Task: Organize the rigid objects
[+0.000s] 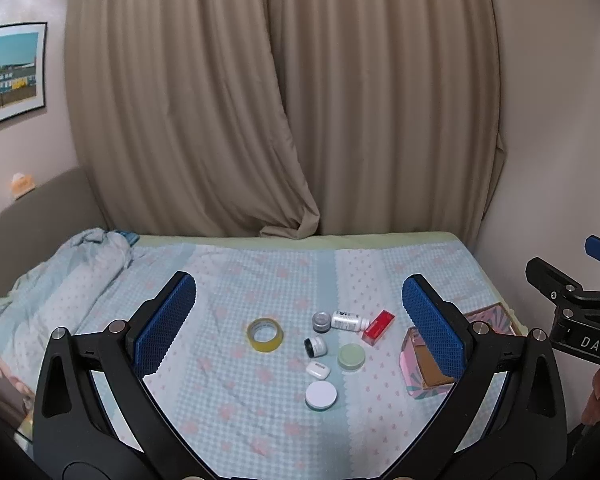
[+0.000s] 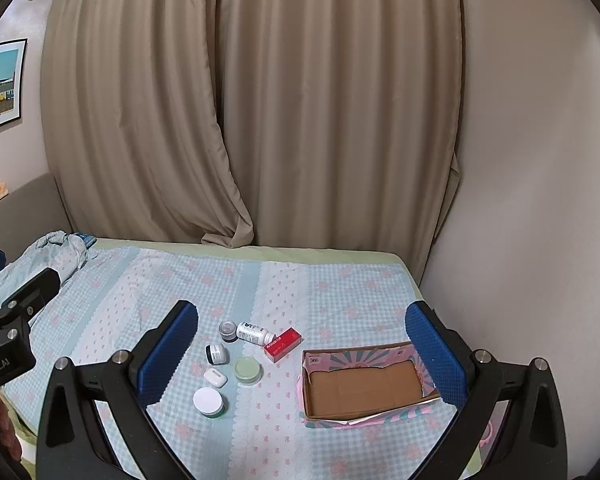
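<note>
Box (image 2: 364, 384), lower right of right view: nothing in it. Tape (image 1: 265, 335), bottle (image 1: 346, 321), red carton (image 1: 378, 327), jars (image 1: 321, 396) (several), white case (image 1: 318, 370): all loose on bedspread (image 1: 240, 280), centre. Left gripper (image 1: 300, 324), right gripper (image 2: 302, 350): spread wide, holding nothing. Sorting not yet begun.

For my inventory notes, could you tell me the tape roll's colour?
Yellow tape roll, seen best in the left wrist view.

Bare bedspread (image 2: 284, 432) lying left of box (image 2: 364, 384); red pack (image 2: 283, 345) & green jar (image 2: 247, 369) crowding its far-left approach.
</note>
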The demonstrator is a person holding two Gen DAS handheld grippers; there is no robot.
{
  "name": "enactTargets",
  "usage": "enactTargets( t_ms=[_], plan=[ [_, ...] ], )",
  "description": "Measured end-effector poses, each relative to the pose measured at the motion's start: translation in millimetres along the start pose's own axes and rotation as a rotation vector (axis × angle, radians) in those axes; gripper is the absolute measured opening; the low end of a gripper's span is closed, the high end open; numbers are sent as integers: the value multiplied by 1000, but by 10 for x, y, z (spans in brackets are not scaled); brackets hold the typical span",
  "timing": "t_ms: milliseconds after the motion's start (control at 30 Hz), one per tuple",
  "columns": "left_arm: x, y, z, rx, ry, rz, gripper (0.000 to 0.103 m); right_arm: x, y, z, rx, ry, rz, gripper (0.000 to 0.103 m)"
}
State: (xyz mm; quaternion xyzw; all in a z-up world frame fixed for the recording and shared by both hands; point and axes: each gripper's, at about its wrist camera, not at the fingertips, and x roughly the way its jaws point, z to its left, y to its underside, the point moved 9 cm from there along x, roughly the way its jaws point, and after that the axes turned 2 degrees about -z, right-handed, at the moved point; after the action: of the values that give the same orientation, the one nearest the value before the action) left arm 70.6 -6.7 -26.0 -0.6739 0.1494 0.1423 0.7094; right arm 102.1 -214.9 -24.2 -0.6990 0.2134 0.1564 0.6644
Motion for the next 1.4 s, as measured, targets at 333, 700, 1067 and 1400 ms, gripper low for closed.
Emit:
enactTargets(
  t_ms=[333, 700, 1067, 1400],
  plan=[
    [16, -4, -83, -4, 31, 7, 102, 32, 43, -38, -1, 4, 6, 103],
    [8, 24, -112, -3, 30, 7, 102, -24, 49, -34, -2, -3, -2, 103],
    [9, 43, -62, -13, 43, 17, 102, -7, 63, -16, 2, -7, -1, 103],
    [8, 49, -74, -15, 43, 15, 102, -1, 73, -29, 3, -9, -1, 103]
  ],
)
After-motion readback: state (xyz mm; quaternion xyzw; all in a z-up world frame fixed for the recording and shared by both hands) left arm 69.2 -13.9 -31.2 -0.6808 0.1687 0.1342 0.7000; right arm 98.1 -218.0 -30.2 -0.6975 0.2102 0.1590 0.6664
